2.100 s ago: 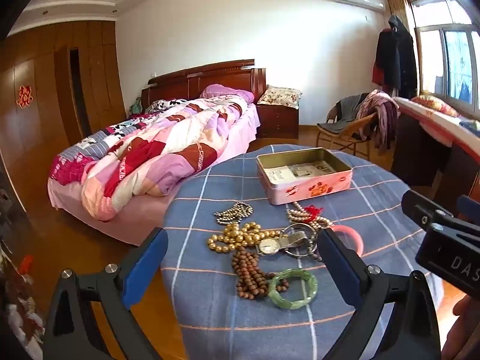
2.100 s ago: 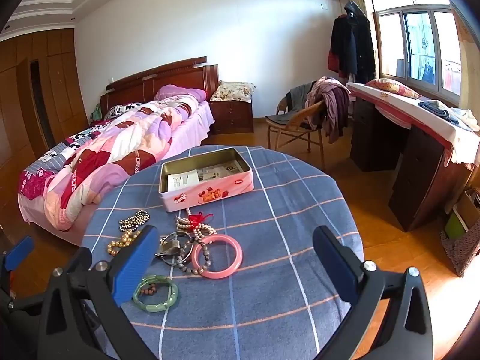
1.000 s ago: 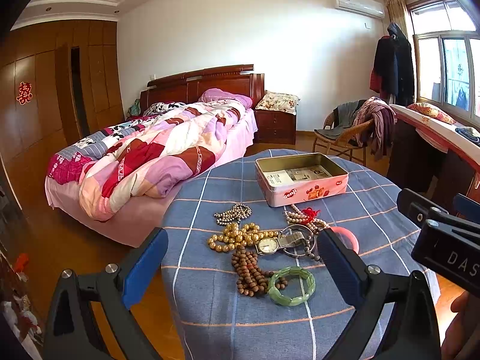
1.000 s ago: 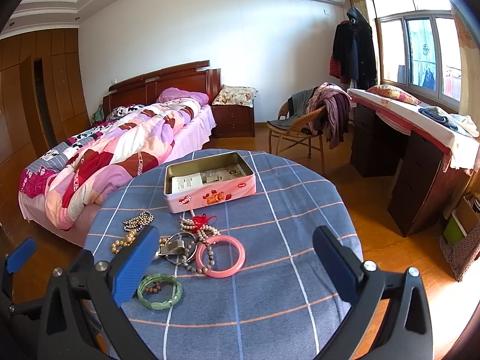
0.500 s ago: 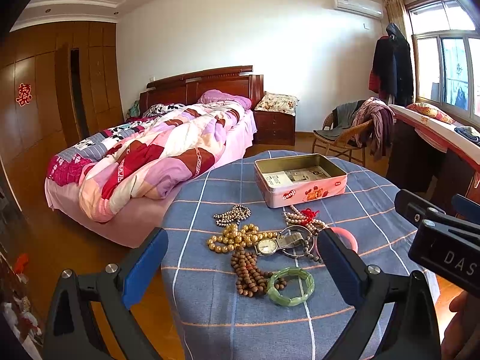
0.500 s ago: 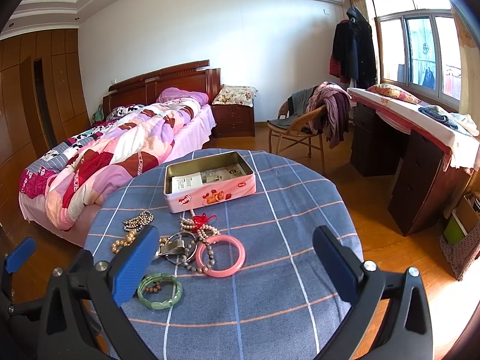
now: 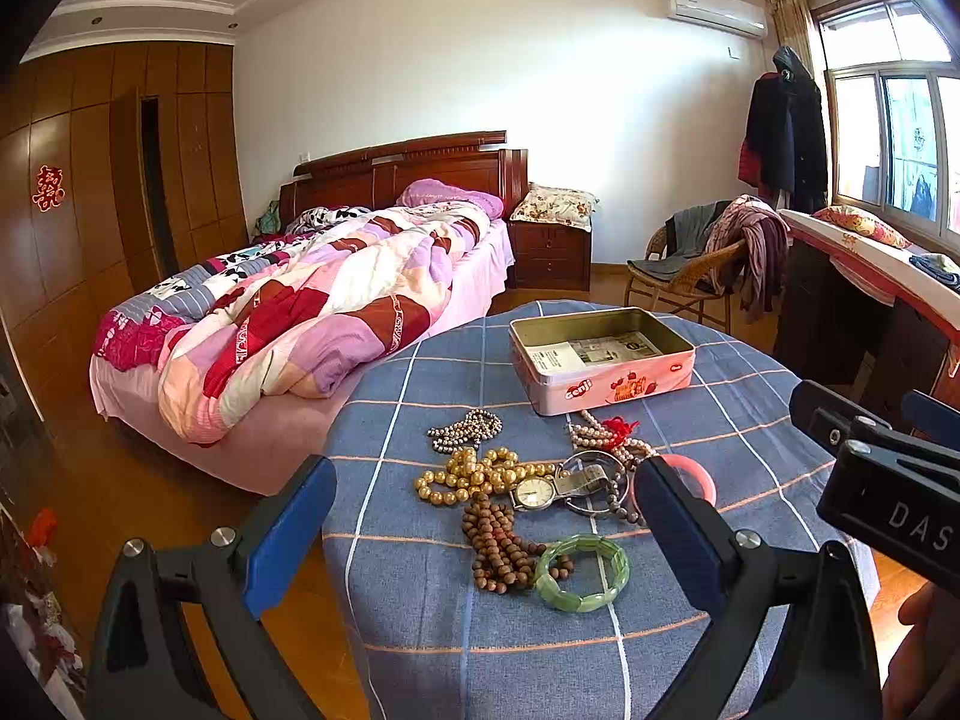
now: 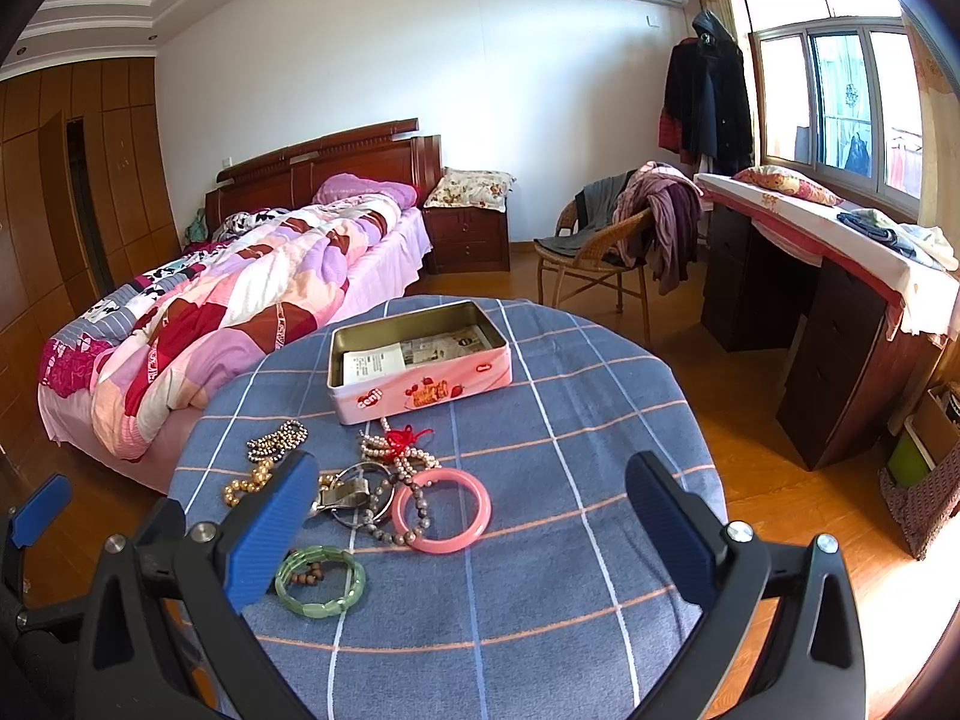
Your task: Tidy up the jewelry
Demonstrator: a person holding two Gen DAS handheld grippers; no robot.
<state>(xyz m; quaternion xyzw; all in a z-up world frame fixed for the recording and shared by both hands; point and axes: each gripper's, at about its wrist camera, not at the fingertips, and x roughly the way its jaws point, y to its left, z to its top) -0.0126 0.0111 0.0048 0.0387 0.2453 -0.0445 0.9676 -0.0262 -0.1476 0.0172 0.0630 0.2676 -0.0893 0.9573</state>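
An open pink tin box (image 7: 603,358) (image 8: 420,360) stands on a round table with a blue checked cloth (image 7: 420,648) (image 8: 540,600). In front of it lies a jewelry pile: a green bangle (image 7: 582,571) (image 8: 320,579), a pink bangle (image 8: 441,510) (image 7: 699,483), brown wooden beads (image 7: 498,546), gold beads (image 7: 468,474), a wristwatch (image 7: 537,491), a dark bead string (image 7: 468,427) and pearl beads with a red tassel (image 8: 399,441). My left gripper (image 7: 486,540) is open above the pile. My right gripper (image 8: 474,528) is open above the table beside the pink bangle. Both are empty.
A bed with a patchwork quilt (image 7: 312,306) stands left of the table. A wicker chair with clothes (image 8: 606,252) and a long desk under the window (image 8: 840,276) are at the right. The right gripper's body (image 7: 888,480) shows at the right of the left wrist view.
Both views have shifted only slightly; the table and tin sit a little differently in frame. Both grippers stay open and the jewelry has not moved.
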